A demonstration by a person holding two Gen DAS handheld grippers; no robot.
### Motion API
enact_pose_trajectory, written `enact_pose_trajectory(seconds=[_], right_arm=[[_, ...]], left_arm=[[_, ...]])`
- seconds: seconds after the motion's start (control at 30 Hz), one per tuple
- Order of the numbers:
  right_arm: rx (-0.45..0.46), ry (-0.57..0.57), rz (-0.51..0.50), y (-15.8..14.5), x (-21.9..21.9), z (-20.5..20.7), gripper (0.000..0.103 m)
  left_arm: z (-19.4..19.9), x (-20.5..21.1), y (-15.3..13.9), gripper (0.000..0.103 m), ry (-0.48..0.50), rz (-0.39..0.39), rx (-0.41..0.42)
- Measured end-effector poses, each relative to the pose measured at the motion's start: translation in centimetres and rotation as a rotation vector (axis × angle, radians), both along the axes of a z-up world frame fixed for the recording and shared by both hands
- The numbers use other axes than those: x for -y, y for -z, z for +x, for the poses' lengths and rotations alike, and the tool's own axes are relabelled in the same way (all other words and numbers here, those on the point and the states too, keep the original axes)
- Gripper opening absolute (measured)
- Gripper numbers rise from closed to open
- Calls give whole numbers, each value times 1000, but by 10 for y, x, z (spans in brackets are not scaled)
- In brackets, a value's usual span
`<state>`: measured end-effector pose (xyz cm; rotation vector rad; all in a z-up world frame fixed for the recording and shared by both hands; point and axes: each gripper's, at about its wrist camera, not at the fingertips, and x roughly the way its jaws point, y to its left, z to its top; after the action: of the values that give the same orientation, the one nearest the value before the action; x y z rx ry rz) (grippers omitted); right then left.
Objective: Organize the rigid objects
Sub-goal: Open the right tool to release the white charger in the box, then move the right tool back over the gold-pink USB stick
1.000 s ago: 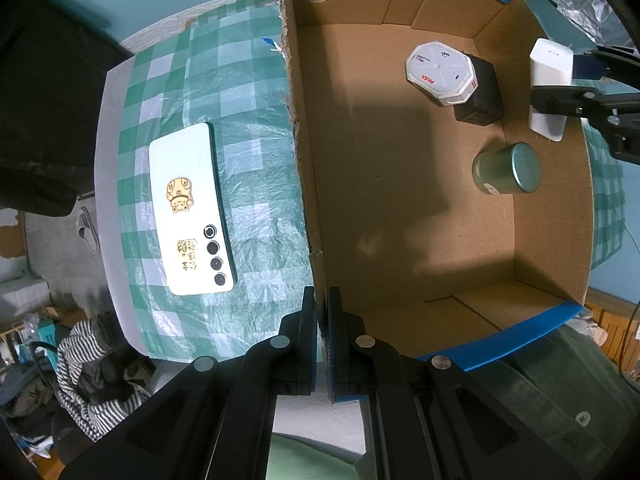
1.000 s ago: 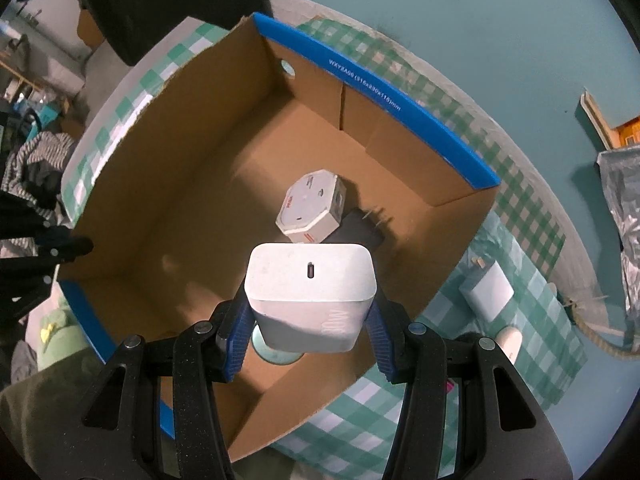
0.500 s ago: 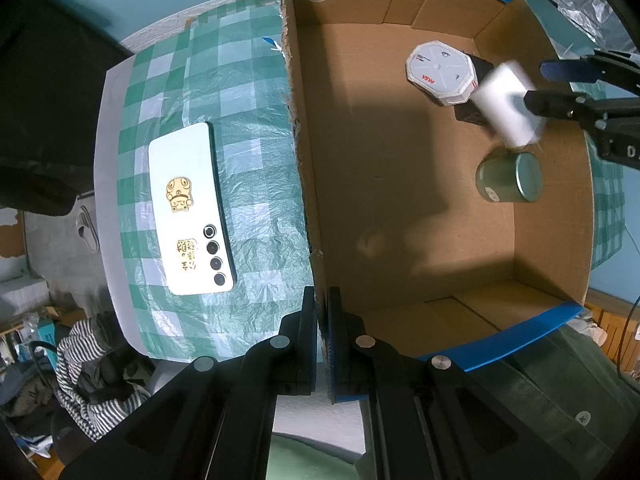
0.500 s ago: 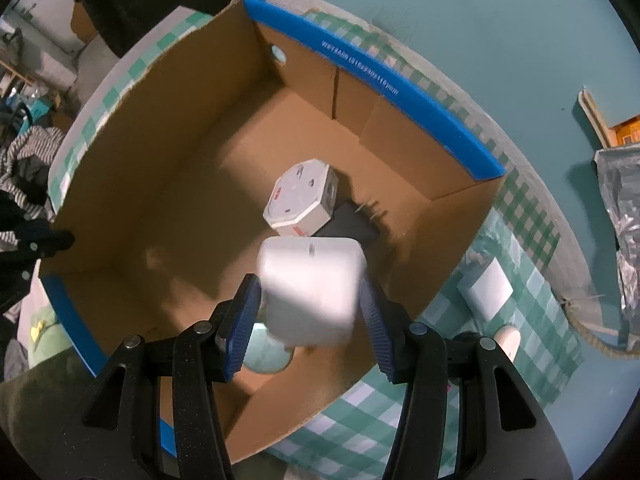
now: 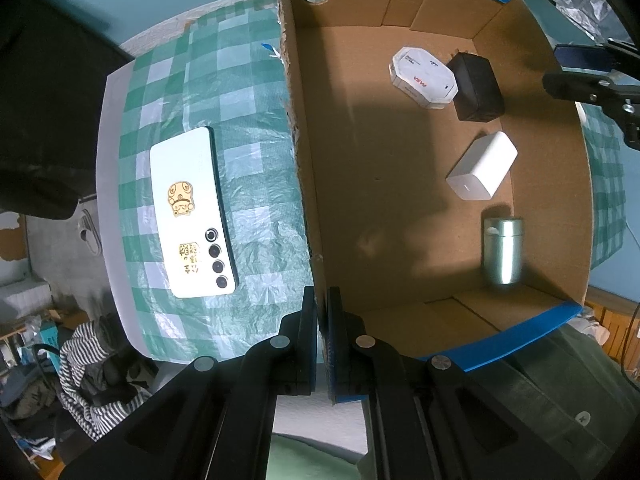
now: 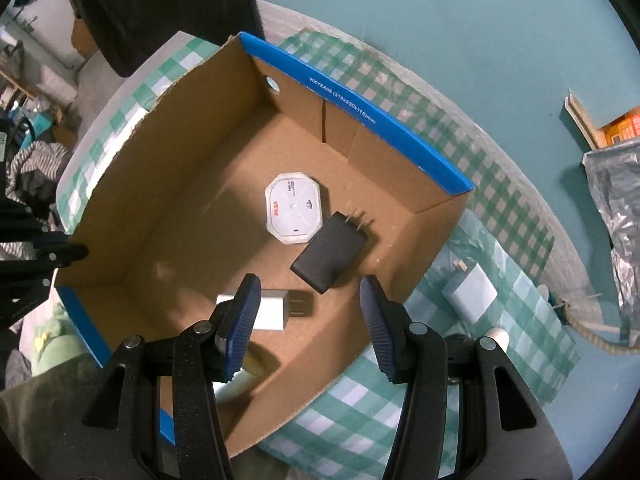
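Note:
My left gripper (image 5: 322, 308) is shut on the side wall of the open cardboard box (image 5: 298, 128), near its front corner. On the box floor lie a white octagonal case (image 5: 424, 78), a black adapter (image 5: 478, 86), a white charger block (image 5: 482, 166) and a green tin (image 5: 502, 250) that looks tipped on its side. My right gripper (image 6: 310, 292) hangs open above the box's right side with nothing between its blue pads. The white charger block (image 6: 272, 312) lies below them, beside the black adapter (image 6: 330, 258).
A white phone (image 5: 190, 216) lies back-up on the green checked cloth (image 5: 240, 80) left of the box. A small white plug (image 6: 472, 296) and a round white thing (image 6: 498, 336) sit on the cloth right of the box. Clothes are heaped on the floor at the lower left.
My right gripper let go of the white charger block, which dropped onto the box floor. The green tin, upright before, now lies nearer the front wall. My left gripper stayed put.

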<state>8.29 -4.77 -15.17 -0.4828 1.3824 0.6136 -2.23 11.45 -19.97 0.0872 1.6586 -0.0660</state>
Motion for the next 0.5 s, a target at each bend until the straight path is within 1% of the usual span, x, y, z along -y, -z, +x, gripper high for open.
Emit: enact_pose_trajectory(seconds=[0.5], right_arm=[[21, 71, 27, -20, 32, 2, 52]], left_arm=[[0, 0, 0, 4, -1, 0, 0]])
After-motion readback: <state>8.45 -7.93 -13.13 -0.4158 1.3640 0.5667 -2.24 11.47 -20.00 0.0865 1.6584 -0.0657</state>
